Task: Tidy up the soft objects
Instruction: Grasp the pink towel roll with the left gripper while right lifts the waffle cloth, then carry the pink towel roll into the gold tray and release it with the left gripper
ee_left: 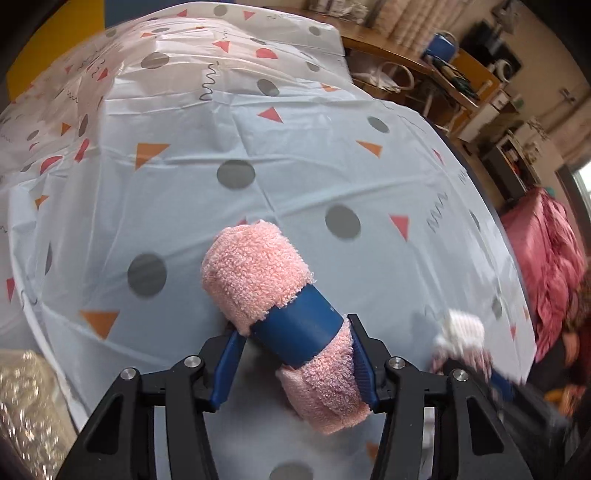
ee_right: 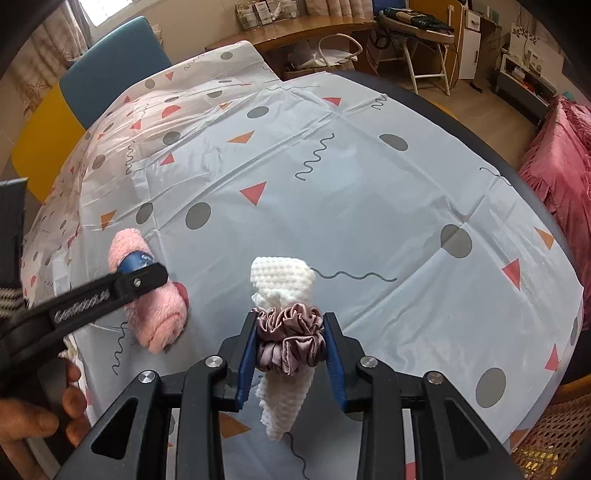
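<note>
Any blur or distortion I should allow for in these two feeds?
Left wrist view: right gripper with its white cloth smeared; pink towel roll sharp. Right wrist view: scrunchie crisp, left gripper slightly soft. Both bow the tablecloth.

A: Lighting condition?
B: Soft, even daylight; a window (ee_right: 107, 9) at top left is overexposed. Shadows are faint.
A: Image quality?
B: Strong fisheye bending, dark corner vignetting. In the left wrist view, the right gripper (ee_left: 461, 343) is motion-blurred.
</note>
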Available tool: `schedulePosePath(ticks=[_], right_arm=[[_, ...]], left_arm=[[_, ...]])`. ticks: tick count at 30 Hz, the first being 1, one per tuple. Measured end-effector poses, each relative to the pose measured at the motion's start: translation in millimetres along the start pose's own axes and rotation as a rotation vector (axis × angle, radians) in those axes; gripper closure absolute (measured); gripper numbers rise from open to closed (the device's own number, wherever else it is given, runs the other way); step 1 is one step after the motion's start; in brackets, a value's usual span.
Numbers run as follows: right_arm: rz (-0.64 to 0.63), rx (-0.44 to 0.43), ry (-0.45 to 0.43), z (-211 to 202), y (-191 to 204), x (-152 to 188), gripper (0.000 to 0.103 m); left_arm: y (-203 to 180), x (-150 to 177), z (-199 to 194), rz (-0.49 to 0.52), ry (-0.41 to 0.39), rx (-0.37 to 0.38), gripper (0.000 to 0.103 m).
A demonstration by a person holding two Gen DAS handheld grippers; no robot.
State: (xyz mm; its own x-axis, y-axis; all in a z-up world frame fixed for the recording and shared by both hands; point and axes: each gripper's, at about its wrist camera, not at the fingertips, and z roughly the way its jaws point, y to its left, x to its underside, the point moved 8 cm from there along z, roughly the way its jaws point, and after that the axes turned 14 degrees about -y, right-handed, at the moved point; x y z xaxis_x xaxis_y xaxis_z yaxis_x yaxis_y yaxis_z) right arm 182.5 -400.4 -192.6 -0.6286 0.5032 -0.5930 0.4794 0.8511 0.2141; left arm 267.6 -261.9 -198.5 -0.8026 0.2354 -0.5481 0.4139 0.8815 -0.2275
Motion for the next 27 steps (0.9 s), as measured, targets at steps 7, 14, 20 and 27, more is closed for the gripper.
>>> schedulePosePath(ticks=[7,14,20,27], right_arm=[[-0.041,0.022,0.037,7,4,8,0.070],[-0.049,0.028,0.042,11,3,10,0.069],[-0.069,0.030,0.037,12,7,10,0.069],[-0.113,0.013,0.030,11,15,14,0.069]], left_arm=[[0,50,-15,0.102,-0.001,-0.002,0.046],[-3,54,-16,0.154,-0.027,-0.064,0.057],[-1,45,-33,0.181,-0.040,-0.076,0.067],[10,3,-73,0.148,-0.138,-0.093,0.067]])
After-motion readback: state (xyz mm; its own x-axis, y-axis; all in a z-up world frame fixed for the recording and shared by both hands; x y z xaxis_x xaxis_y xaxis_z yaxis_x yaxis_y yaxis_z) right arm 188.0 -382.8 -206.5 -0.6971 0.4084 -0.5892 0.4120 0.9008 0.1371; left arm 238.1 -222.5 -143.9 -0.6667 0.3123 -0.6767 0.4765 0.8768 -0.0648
